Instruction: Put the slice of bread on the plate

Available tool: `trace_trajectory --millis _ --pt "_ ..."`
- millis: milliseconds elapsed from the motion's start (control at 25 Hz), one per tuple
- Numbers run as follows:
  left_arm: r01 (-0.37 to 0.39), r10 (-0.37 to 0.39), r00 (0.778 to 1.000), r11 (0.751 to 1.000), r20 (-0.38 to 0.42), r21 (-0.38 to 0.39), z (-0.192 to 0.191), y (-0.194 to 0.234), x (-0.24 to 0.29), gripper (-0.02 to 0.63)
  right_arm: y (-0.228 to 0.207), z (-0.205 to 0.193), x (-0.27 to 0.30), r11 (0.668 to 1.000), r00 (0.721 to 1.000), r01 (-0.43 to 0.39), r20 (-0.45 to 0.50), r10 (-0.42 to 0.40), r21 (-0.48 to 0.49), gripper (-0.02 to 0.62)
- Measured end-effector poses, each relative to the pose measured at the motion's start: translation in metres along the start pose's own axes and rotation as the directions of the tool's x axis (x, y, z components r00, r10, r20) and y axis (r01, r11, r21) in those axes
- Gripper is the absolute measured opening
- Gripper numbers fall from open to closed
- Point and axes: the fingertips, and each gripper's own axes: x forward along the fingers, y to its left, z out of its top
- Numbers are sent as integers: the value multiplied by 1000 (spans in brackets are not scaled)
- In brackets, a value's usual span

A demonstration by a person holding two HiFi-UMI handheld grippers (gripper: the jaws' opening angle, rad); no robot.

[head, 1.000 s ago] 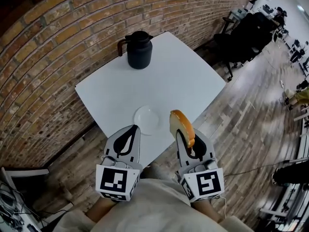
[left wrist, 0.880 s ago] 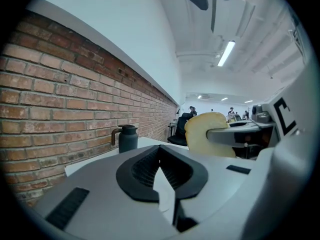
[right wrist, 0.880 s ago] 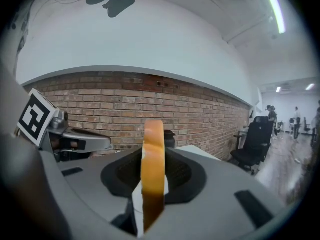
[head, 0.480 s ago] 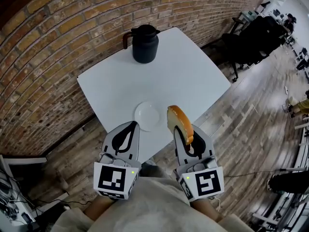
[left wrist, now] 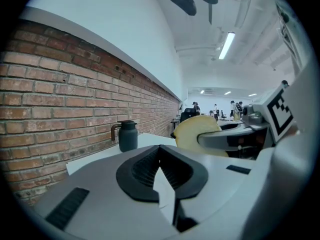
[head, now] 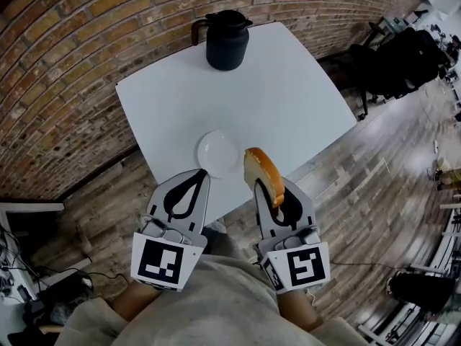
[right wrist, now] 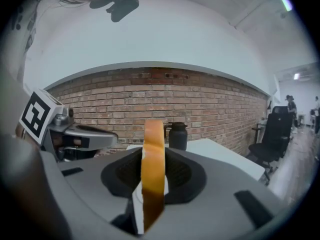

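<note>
A slice of bread (head: 262, 173) with a golden-brown crust stands on edge between the jaws of my right gripper (head: 268, 191), which is shut on it. In the right gripper view the bread (right wrist: 152, 170) rises upright in the middle, edge toward the camera. A small white plate (head: 218, 153) lies on the white table (head: 274, 99) near its front edge, just left of the bread. My left gripper (head: 191, 181) hovers at the table's front edge below the plate, jaws shut on nothing. In the left gripper view the bread (left wrist: 196, 133) shows at right.
A dark jug (head: 227, 40) with a handle stands at the table's far side by the brick wall (head: 65, 63). Black office chairs (head: 403, 63) stand on the wood floor to the right.
Both grippers have edged forward toward the table, and the bread now sits beside the plate's right rim. The right gripper still holds the bread.
</note>
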Motion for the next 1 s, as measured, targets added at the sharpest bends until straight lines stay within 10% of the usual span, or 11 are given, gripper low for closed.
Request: trace_trajectory --millis 1000 --pt "-39 46 989 998 -138 56 -56 21 33 11 21 -86 94 949 938 -311 -144 314 42 97"
